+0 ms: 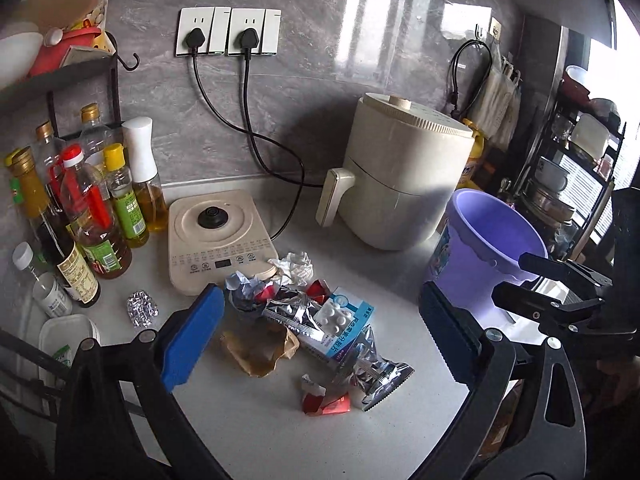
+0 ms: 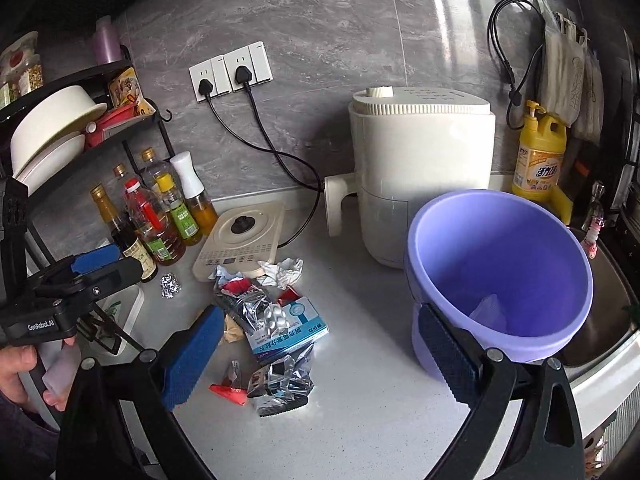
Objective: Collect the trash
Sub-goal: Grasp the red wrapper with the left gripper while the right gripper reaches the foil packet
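Lying in a loose heap on the white countertop [image 1: 248, 420], the trash sits just in front of the cream induction cooker [image 1: 218, 236]. Touching the cooker's front edge is a crumpled white paper ball [image 1: 297, 266]. Toward the camera from the cooker come a silver foil wrapper [image 1: 280, 306], a blue-and-white medicine box [image 1: 340, 330] with a blister pack on top, a brown paper scrap [image 1: 260, 350], a second torn foil bag [image 1: 376, 374] and a red wrapper [image 1: 324, 400]. A small foil ball [image 1: 142, 309] lies apart, off the cooker's left corner.

Right of the cooker stands a cream air fryer [image 1: 404, 172], and right of that a purple plastic bucket [image 2: 500, 268]; something pale rests at its bottom, but I cannot tell what.

Both tools are released, with nothing between their 2 blue pads. The left gripper [image 1: 320, 344] hangs with jaws spread wide over the heap. The right gripper [image 2: 320, 356] is spread too, its right pad against the bucket's outer wall.
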### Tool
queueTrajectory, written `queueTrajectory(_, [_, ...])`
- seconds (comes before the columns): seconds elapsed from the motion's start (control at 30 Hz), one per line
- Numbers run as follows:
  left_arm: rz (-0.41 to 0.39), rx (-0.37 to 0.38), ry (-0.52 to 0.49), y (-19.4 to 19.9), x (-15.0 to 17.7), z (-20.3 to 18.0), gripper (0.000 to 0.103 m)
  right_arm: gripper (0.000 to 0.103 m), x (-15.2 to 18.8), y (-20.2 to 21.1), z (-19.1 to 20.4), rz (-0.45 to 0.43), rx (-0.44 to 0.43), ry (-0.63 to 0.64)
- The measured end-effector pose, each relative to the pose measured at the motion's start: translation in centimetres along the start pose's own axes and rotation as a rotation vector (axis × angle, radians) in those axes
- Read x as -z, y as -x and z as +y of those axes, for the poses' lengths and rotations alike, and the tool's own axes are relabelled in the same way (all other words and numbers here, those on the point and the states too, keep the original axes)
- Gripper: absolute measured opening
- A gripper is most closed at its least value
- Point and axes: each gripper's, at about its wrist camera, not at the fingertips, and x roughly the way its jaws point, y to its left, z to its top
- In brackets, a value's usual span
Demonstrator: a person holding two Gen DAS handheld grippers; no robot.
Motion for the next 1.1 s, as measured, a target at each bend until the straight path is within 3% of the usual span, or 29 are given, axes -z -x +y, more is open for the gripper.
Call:
queueTrajectory(0.23, [0.062, -0.009, 0.052, -1.0, 2.5, 1.8, 0.097, 0.095, 1.3, -2.4, 2.9, 0.074, -0.051, 0.059])
queueTrajectory(0.43, [0.131, 0.002, 0.085, -3.0, 5.0, 2.7, 0.096, 0.08, 3.5, -5.6, 3.6, 0.183, -0.096, 0.073])
queueTrajectory(0.53, [0.178, 0.009, 0.11, -4.4, 6.2, 3.0, 0.088, 0.076, 4.7, -7.1, 3.8, 0.235, -0.108, 0.074])
queueTrajectory(0.7, [0.282, 0.041, 0.149, -7.1, 8.6, 3.2, 0.066, 0.07, 6.4, -9.5, 3.8, 0.314, -0.121, 0.076])
queueTrajectory(0.9, [0.354, 0.089, 0.224, -9.5, 10.9, 3.1, 0.055, 0.063, 8.2, -12.2, 3.3, 0.402, -0.14, 0.073])
queueTrajectory(1.1, [0.397, 0.106, 0.26, -10.9, 12.0, 2.4, 0.054, 0.046, 9.1, -14.4, 2.9, 0.459, -0.161, 0.062])
